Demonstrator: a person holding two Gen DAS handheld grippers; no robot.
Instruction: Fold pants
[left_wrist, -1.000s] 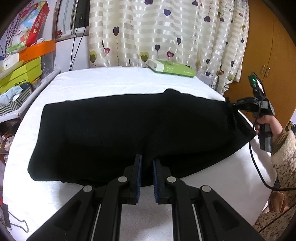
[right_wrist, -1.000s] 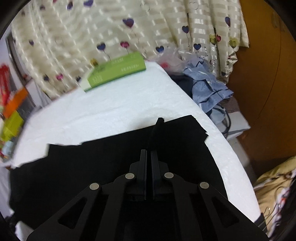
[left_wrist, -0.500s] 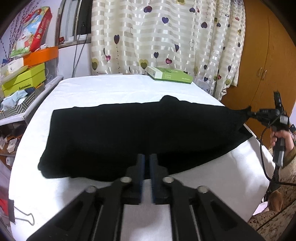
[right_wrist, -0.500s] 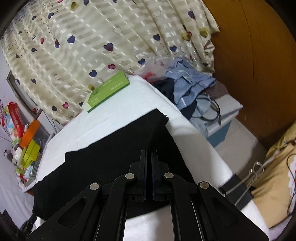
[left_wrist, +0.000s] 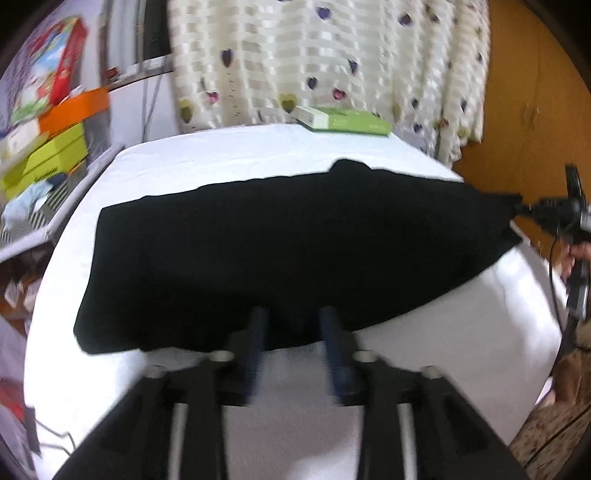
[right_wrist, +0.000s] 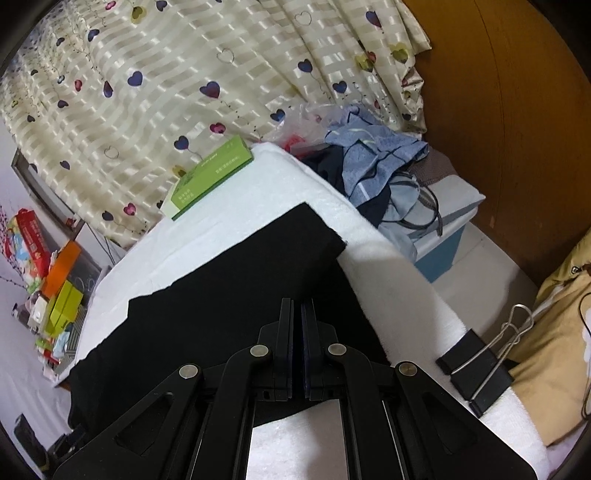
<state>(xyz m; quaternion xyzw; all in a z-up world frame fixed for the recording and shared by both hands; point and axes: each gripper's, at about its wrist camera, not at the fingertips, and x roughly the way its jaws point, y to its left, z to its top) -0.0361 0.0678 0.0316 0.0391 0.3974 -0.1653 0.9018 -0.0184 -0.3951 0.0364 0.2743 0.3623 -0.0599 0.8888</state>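
Black pants (left_wrist: 288, 251) lie flat across the white table (left_wrist: 236, 155), folded lengthwise. My left gripper (left_wrist: 295, 325) is open, its blue-padded fingers at the pants' near edge, holding nothing. My right gripper (right_wrist: 297, 314) is shut on the pants (right_wrist: 229, 295) at their right end, near the table's right edge. It also shows in the left wrist view (left_wrist: 517, 206), pinching the cloth's far right corner.
A green box (left_wrist: 343, 120) (right_wrist: 210, 177) lies at the table's back by the heart-print curtain. Stacked boxes (left_wrist: 48, 147) stand at the left. A pile of blue clothes (right_wrist: 376, 162) sits on a bin at the right. A binder clip (right_wrist: 476, 373) grips the table cover.
My left gripper has opened and let go of the pants' near edge. The right gripper, still shut on the cloth, has pulled its end further right and down.
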